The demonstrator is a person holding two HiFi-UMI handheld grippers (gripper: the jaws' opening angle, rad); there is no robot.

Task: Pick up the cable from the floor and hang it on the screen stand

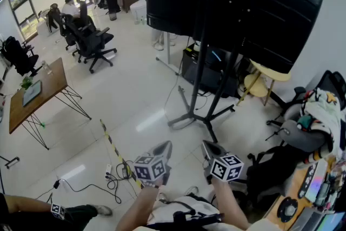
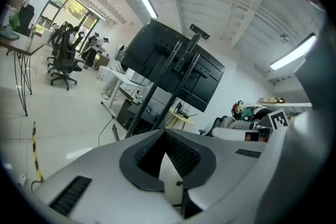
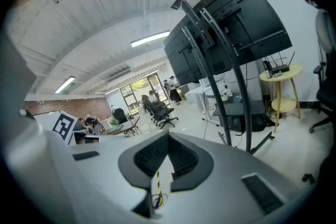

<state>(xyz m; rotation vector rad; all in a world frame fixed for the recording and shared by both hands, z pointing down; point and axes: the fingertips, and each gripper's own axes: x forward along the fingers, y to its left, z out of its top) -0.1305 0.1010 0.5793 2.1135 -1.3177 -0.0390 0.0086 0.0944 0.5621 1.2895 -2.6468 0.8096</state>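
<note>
Head view: cable point(image 1: 115, 178) lengthwise left-right

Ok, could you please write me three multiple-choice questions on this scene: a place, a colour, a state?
1. Where is the cable? A on the floor by the tape; B on the screen stand; C on the table.
2. The tape's colours? A red and white; B yellow and black; C blue.
3. The left gripper and right gripper are? A wide open; B shut on the cable; C shut, empty.
1 A, it lies on the floor; 2 B, its stripes show both; 3 C, jaws together, nothing between.
</note>
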